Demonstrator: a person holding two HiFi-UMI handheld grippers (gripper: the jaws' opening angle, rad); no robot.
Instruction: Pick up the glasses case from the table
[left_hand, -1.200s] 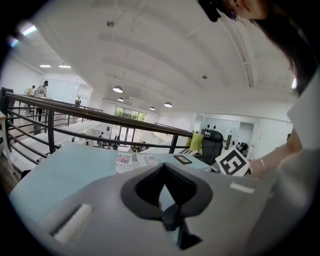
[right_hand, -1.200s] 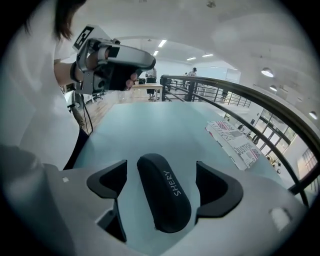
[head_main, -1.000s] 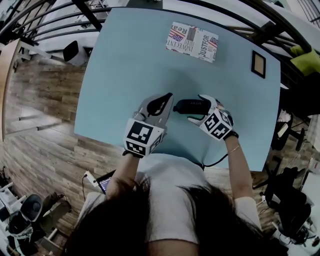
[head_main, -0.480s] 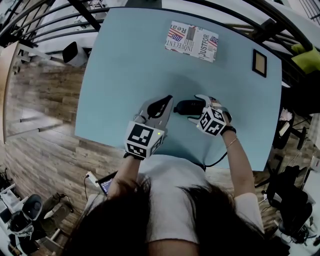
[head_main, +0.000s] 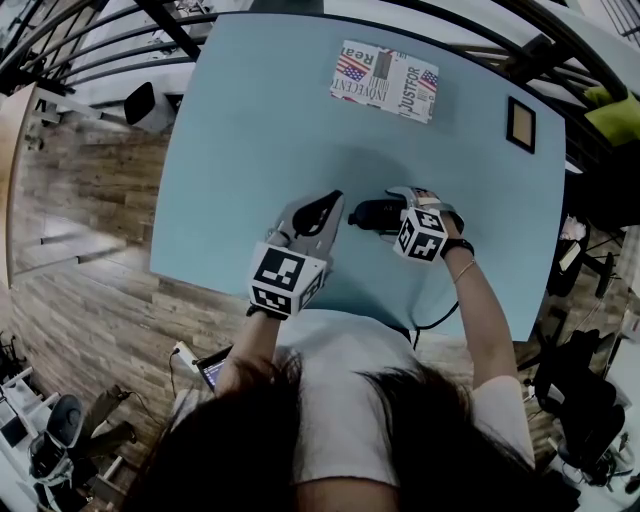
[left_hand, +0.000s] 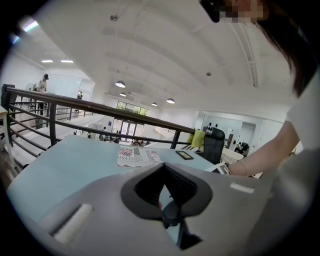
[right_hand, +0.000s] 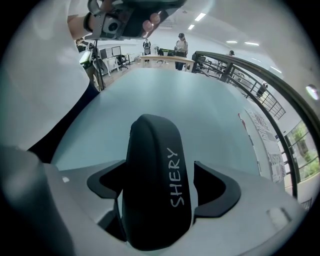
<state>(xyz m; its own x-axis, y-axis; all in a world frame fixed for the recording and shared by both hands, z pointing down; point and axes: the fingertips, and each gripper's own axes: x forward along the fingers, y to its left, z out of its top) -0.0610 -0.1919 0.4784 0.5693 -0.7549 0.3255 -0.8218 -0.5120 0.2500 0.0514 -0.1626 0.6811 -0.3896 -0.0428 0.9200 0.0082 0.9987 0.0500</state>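
One pale-blue table (head_main: 250, 130), railing (left_hand: 100, 107) alongside, lies under the glasses case (right_hand: 155, 165).

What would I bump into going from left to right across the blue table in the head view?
left gripper → glasses case → right gripper, with its fingers on either side of the case → small picture frame. The printed paper at the far edge overlaps these, so it is left out.

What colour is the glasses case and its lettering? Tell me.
The glasses case is black and its SHERY lettering is white; it shows best in the right gripper view.
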